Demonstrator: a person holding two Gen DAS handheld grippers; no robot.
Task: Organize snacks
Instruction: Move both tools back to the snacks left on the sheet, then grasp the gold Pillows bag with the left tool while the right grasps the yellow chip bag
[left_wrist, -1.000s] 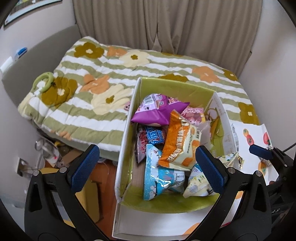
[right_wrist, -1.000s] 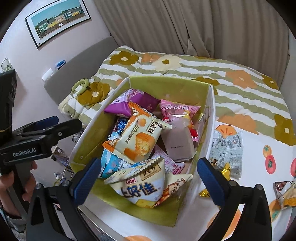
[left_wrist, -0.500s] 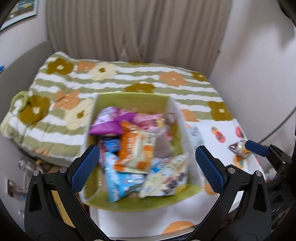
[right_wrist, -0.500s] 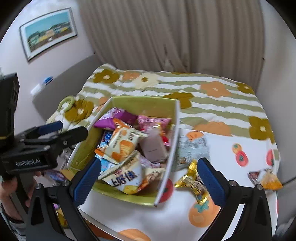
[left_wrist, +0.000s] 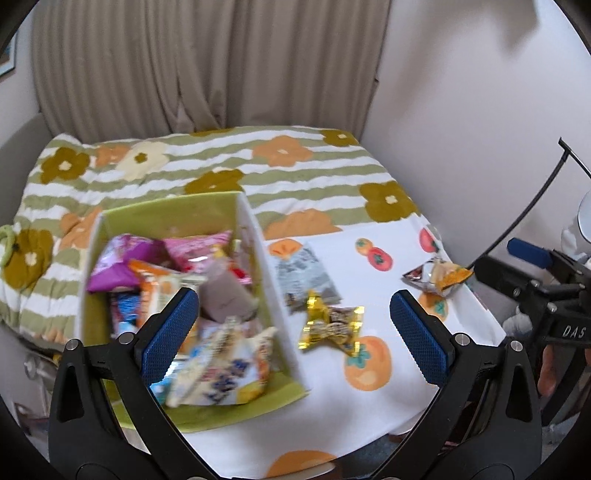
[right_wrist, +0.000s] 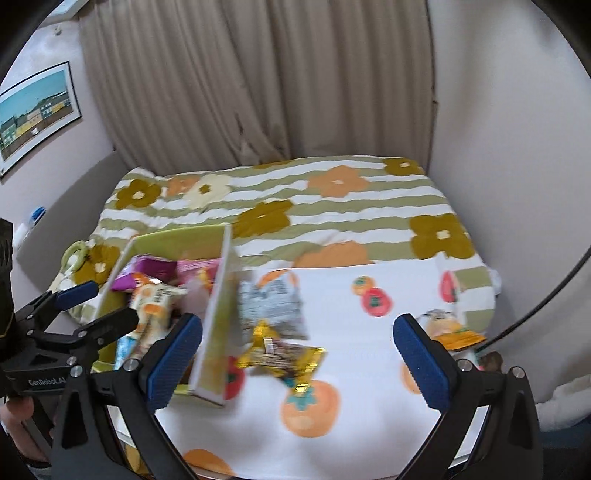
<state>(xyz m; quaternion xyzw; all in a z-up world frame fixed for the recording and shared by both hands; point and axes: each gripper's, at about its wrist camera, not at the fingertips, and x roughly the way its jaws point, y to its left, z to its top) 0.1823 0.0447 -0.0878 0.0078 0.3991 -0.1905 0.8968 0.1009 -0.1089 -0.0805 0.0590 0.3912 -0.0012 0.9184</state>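
Note:
A green-lined box (left_wrist: 170, 214) (right_wrist: 218, 321) full of snack packets sits at the left of a white fruit-print cloth (left_wrist: 369, 406) (right_wrist: 369, 358). Loose on the cloth lie a gold packet (left_wrist: 330, 325) (right_wrist: 282, 356), a grey printed packet (left_wrist: 304, 273) (right_wrist: 273, 306) and a silver-orange packet (left_wrist: 437, 275) (right_wrist: 448, 326) near the right edge. My left gripper (left_wrist: 295, 334) is open and empty, above the box's right wall and the gold packet. My right gripper (right_wrist: 297, 360) is open and empty over the gold packet.
A striped flower quilt (left_wrist: 229, 166) covers the bed behind the cloth, with beige curtains (right_wrist: 258, 74) and walls beyond. A framed picture (right_wrist: 37, 114) hangs at left. A black cable (left_wrist: 524, 221) runs down at the right.
Both grippers have pulled back and swung to the right, away from the box. The loose packets on the cloth have come into view. Both stay open.

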